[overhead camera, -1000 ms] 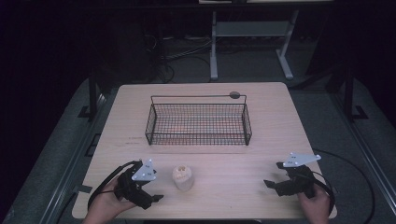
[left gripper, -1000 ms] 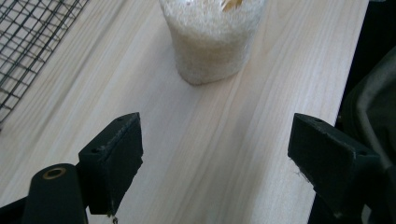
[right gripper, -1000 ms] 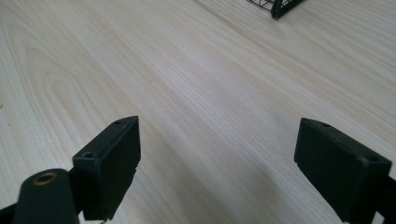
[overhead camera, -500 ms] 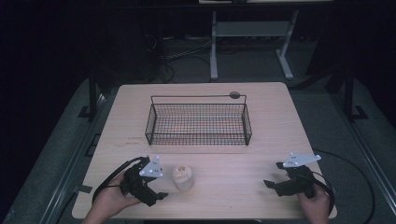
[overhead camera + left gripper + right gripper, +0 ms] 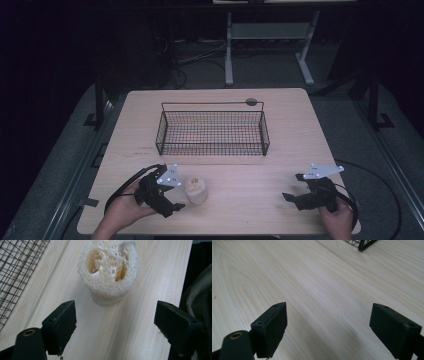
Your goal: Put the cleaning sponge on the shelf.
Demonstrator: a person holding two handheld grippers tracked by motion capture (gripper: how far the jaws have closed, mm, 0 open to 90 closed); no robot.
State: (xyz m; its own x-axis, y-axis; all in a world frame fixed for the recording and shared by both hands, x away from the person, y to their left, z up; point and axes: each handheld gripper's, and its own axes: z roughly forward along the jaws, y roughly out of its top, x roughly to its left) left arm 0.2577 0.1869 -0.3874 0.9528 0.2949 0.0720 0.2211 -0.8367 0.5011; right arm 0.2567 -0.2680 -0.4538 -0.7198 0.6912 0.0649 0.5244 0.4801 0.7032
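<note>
**A:** Start with the high view. What's on the table?

**B:** A pale wooden table (image 5: 280, 150) with a black wire basket (image 5: 212, 131) standing toward its far middle. Nearer the person, left of centre, a cream loofah piece (image 5: 195, 189) stands upright on the wood, well short of the basket. The left gripper (image 5: 176, 196) sits just beside it on its left side, held by the person's left hand (image 5: 120, 212), a black cable looping behind. A grey three-cornered plate tops it.

**A:** And the other side?

**B:** The right gripper (image 5: 295, 187) hovers near the table's front right, well apart from the loofah piece and from the basket, with the right hand (image 5: 340, 220) around its body (its cable curls off toward the edge).

**A:** Now the left gripper view.

**B:** The left gripper's (image 5: 115, 322) two black jaws stand wide apart, nothing between them but bare wood. The loofah piece (image 5: 108, 267) is just ahead of the gap, its holed end facing the camera, untouched by either jaw. The basket's mesh (image 5: 17, 267) shows at upper left.

**A:** So released, not grasping?

**B:** Released, yes.

**A:** The right gripper view?

**B:** The right gripper's (image 5: 328, 327) jaws are likewise spread wide over plain wood grain, holding nothing. One corner of the basket (image 5: 360, 243) peeks in at the top edge.
</note>
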